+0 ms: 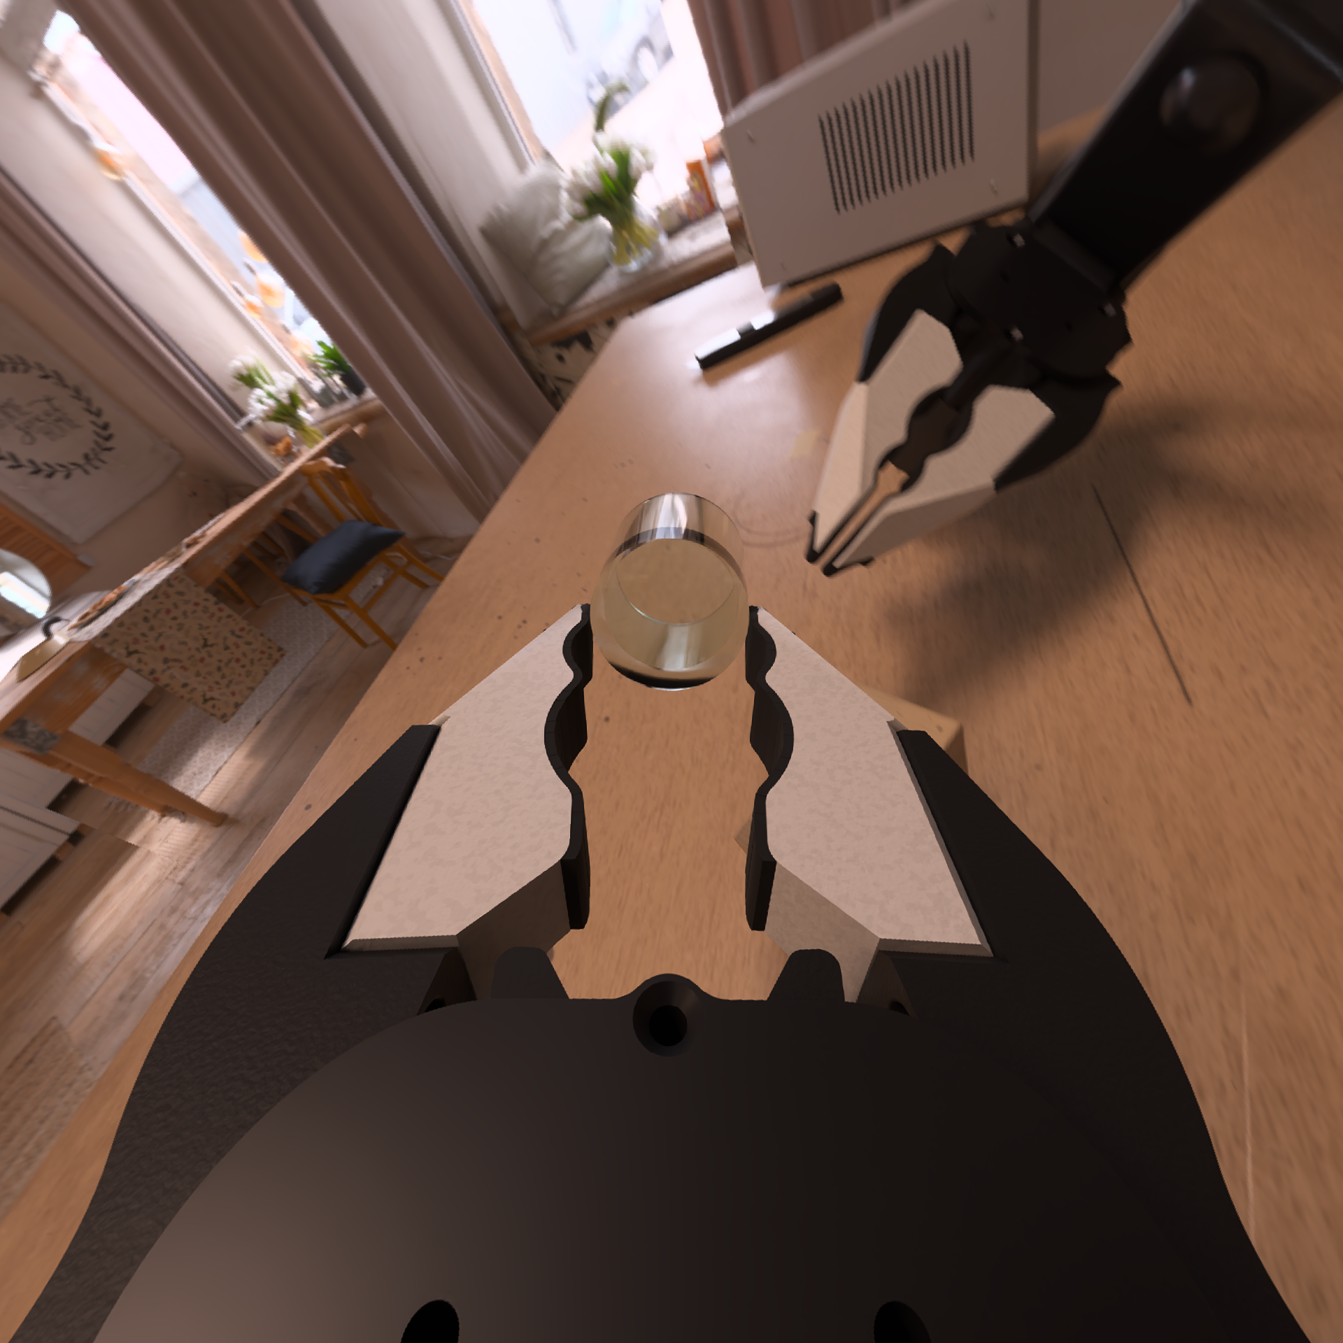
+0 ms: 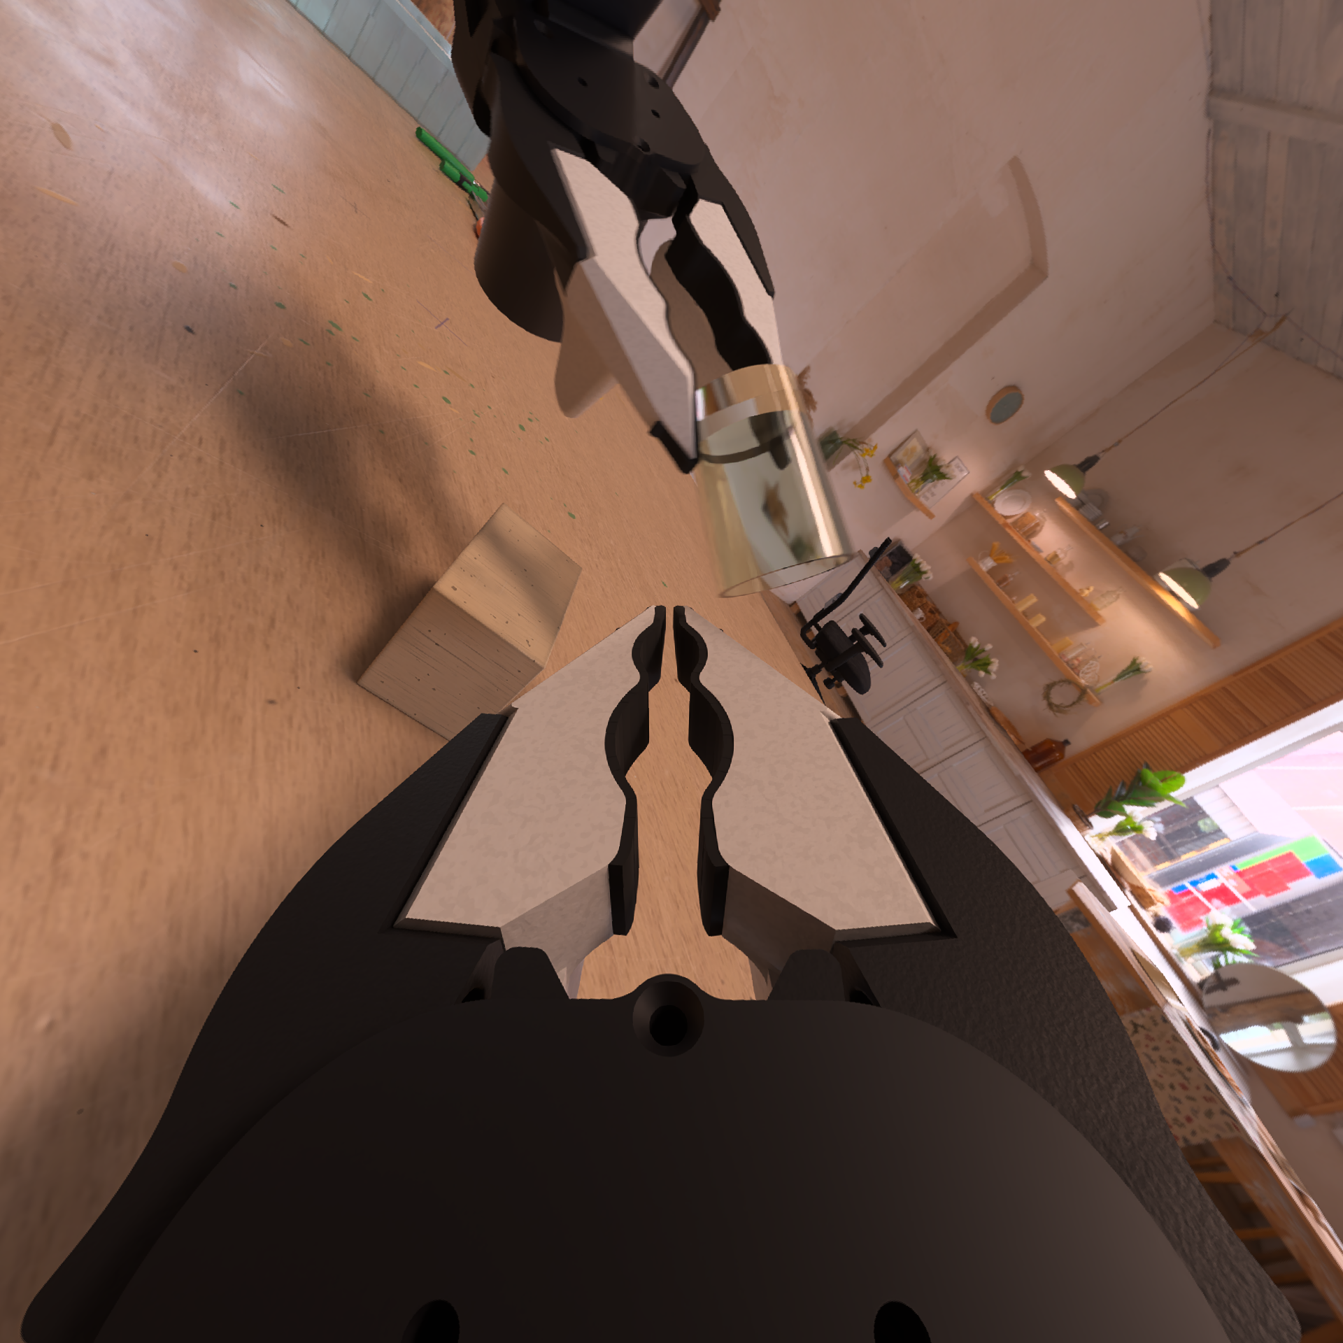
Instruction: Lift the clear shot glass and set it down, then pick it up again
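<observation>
The clear shot glass (image 1: 670,603) sits between the fingertips of my left gripper (image 1: 668,618), which is shut on its thick base end. The glass points away along the fingers and hangs above the wooden table (image 1: 1017,799). In the right wrist view the glass (image 2: 770,501) sticks out beyond the left gripper (image 2: 727,447), near the table's edge. My right gripper (image 2: 668,614) is shut and empty, low over the table. It also shows in the left wrist view (image 1: 836,563), to the right of the glass and apart from it.
A pale wooden block (image 2: 472,632) stands on the table just left of my right fingertips; its corner shows in the left wrist view (image 1: 937,734). A white vented box (image 1: 872,131) and a black marker (image 1: 770,323) lie at the far end. Green items (image 2: 450,163) lie far off.
</observation>
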{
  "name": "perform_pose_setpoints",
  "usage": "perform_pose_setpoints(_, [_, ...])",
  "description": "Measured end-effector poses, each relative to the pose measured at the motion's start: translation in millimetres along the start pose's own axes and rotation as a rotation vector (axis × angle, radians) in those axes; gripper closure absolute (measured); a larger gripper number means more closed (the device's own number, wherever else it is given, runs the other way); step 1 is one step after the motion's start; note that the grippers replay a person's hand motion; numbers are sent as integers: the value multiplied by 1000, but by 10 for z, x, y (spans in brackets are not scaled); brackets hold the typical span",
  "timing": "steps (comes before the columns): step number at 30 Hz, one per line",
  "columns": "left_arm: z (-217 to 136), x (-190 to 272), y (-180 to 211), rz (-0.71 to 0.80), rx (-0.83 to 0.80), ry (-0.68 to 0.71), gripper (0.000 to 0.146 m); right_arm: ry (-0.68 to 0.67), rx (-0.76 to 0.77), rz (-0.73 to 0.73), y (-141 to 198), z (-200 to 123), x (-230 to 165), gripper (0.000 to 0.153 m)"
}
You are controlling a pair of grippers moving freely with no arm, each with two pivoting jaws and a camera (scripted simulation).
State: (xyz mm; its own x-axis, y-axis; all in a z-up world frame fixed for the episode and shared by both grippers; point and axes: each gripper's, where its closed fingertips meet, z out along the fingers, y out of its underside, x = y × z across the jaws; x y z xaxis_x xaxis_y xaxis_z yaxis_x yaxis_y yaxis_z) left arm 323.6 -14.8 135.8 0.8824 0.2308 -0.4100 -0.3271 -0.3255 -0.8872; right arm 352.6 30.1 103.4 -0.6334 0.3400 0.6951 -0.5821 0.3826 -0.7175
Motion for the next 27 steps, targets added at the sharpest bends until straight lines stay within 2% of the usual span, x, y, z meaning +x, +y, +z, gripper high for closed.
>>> perform_pose_setpoints(6, [-160,216,-77,79,-26,116,104,1,-6,1,10,8,3,151])
perform_pose_setpoints(8, [-200,298,-71,71,-56,224,104,1,-6,-2,10,8,1,151])
perform_pose_setpoints(14, [-219,276,61,184,-422,497,104,-4,-5,-2,10,4,-8,151])
perform_pose_setpoints(18, [-178,343,60,249,-559,639,104,-6,-6,-2,12,4,-10,151])
perform_pose_setpoints(27, [-84,388,218,360,-743,766,104,-9,-4,-1,10,0,-17,151])
